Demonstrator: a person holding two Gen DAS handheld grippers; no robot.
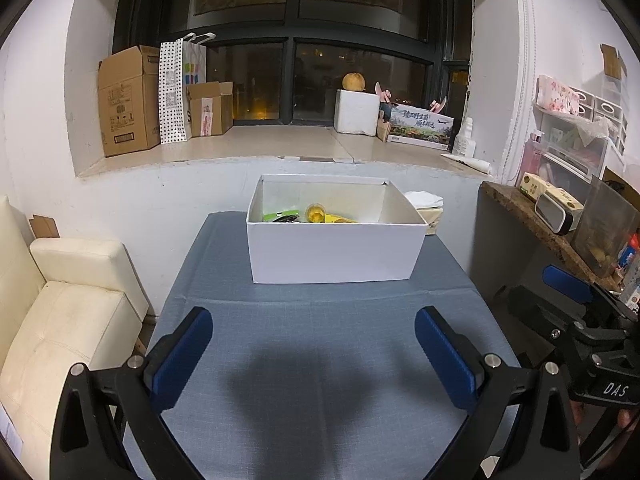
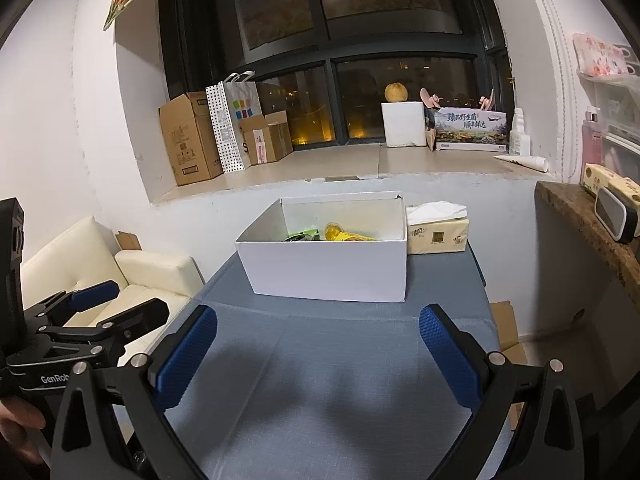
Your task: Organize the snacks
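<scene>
Both tongs are spread wide with nothing between the blue pads, just bare blue-grey tablecloth (image 1: 320, 340) under them. The left tongs (image 1: 314, 354) hang over the near part of the table, and the right tongs (image 2: 318, 354) do the same from a bit further right (each one shows up at the edge of the other's camera, so they're side by side and apart). Straight ahead of both, past the open pads, sits a white box (image 1: 332, 252) on the cloth, not touching either tool. The snacks are in there: a green packet (image 1: 280, 215), a round yellow cup (image 1: 315, 213) and a flat yellow packet (image 1: 340, 219) lying against it, all low down toward the box's far wall. Just beyond the box's right end is a pack of tissues (image 2: 438, 234). Left of the left tongs there's a cream sofa (image 1: 72, 320). Farthest back, the windowsill (image 1: 260, 144) holds cardboard boxes, a dotted paper bag and a white block with a melon on top.
</scene>
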